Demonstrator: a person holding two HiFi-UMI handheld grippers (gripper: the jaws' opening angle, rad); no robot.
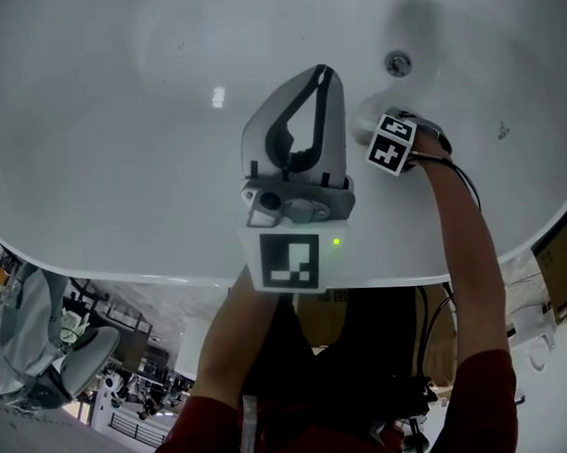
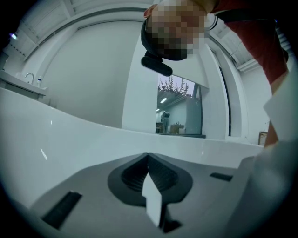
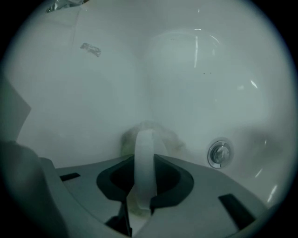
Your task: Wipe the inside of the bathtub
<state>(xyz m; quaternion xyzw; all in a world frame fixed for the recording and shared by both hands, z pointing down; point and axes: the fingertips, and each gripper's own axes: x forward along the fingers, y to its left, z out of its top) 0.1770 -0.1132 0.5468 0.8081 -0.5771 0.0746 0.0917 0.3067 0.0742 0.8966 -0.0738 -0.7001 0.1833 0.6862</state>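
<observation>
The white bathtub (image 1: 121,106) fills the head view. Its round metal drain fitting (image 1: 399,64) lies at the upper right. My right gripper (image 1: 373,132) is low inside the tub beside that fitting (image 3: 219,153). It is shut on a pale cloth (image 3: 171,136), with a white strip looped between the jaws, and the cloth presses against the tub wall (image 3: 186,69). My left gripper (image 1: 321,76) is held above the tub's middle, shut with nothing in it. In the left gripper view its jaws (image 2: 148,157) point up past the tub rim (image 2: 70,144) toward the person.
The tub's near rim (image 1: 174,271) runs across the head view below my left gripper. Below it stand an office chair (image 1: 75,358) and a cardboard box (image 1: 559,267). A small sticker (image 3: 90,48) marks the tub wall. A window (image 2: 181,111) shows beyond the rim.
</observation>
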